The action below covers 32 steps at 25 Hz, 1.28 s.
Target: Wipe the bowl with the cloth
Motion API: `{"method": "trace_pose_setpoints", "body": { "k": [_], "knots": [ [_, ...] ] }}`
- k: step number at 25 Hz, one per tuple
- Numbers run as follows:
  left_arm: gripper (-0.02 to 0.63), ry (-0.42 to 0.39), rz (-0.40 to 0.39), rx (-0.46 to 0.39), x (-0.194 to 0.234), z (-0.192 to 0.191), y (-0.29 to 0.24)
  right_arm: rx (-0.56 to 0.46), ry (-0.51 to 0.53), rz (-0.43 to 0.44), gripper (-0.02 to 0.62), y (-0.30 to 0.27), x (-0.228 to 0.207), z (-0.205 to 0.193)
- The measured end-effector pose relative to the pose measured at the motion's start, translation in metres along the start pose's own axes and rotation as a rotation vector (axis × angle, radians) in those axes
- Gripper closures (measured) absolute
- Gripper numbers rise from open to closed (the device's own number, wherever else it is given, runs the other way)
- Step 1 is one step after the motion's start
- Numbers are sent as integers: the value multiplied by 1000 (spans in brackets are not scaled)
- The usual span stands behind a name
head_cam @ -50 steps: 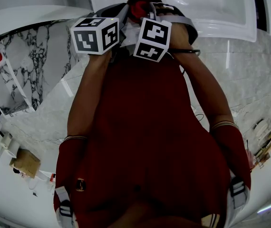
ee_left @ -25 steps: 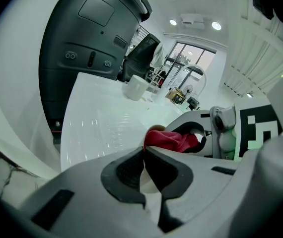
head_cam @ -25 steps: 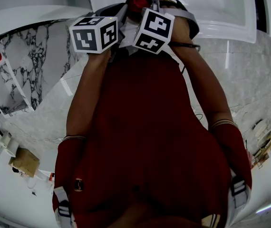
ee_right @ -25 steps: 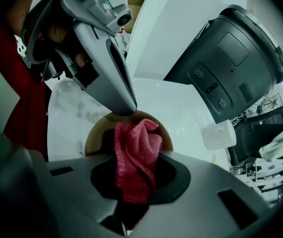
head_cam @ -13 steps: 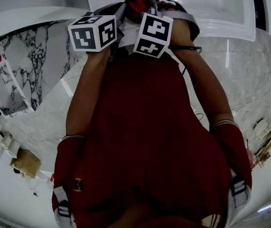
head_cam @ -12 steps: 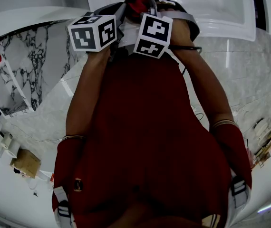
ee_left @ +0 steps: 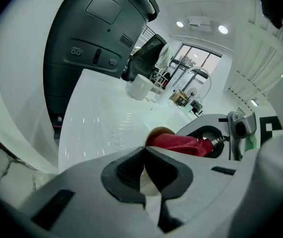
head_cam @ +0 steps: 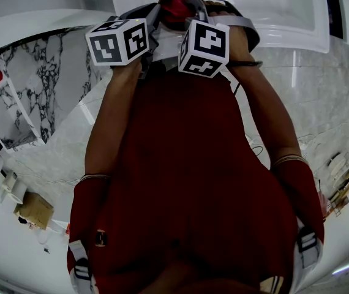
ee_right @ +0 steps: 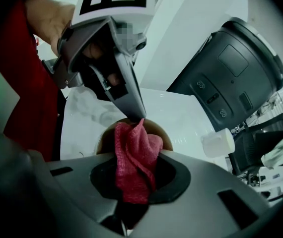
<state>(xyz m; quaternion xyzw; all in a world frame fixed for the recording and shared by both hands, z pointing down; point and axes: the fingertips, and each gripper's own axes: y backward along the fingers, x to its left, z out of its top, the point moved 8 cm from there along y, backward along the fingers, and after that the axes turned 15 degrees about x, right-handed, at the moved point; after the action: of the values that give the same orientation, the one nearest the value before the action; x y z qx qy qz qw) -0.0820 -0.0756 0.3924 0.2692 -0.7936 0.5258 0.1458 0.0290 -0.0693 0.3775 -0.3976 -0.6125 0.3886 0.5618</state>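
A small brown bowl (ee_right: 157, 131) is held up over the white basin. My left gripper (ee_left: 144, 151) is shut on its rim, and its pale inner wall shows between the pads. In the right gripper view the left gripper's fingertips (ee_right: 137, 111) pinch the far rim. My right gripper (ee_right: 131, 180) is shut on a red cloth (ee_right: 134, 157), whose bunched end lies inside the bowl. The cloth (ee_left: 181, 144) fills the bowl's mouth (ee_left: 162, 131) in the left gripper view. In the head view the cloth (head_cam: 176, 5) shows just beyond both marker cubes; the jaws are hidden there.
A white basin (head_cam: 278, 14) lies under the grippers, set in a marble counter (head_cam: 46, 97). A dark grey appliance (ee_right: 233, 68) stands at the basin's far side, with a white cup (ee_right: 218, 143) beside it. The person's red-clad body fills the lower head view.
The right gripper's cube has shifted slightly right and turned, moving the cloth in the bowl. The left gripper has kept its hold almost unmoved.
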Motion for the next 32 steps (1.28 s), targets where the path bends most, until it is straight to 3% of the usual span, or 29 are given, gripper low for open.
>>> {"method": "trace_pose_setpoints", "body": {
  "k": [10,26,32],
  "knots": [
    [591,21,22,-1,3,1,-3,-230,-258,28,537,19,-28,-11],
    [549,-5,39,-36,2,4,-3,-426,-564,91,537,28,-50,-31],
    [531,-55,72,-71,1,7,6,-492,-642,99,537,32,-53,-34]
  ]
}}
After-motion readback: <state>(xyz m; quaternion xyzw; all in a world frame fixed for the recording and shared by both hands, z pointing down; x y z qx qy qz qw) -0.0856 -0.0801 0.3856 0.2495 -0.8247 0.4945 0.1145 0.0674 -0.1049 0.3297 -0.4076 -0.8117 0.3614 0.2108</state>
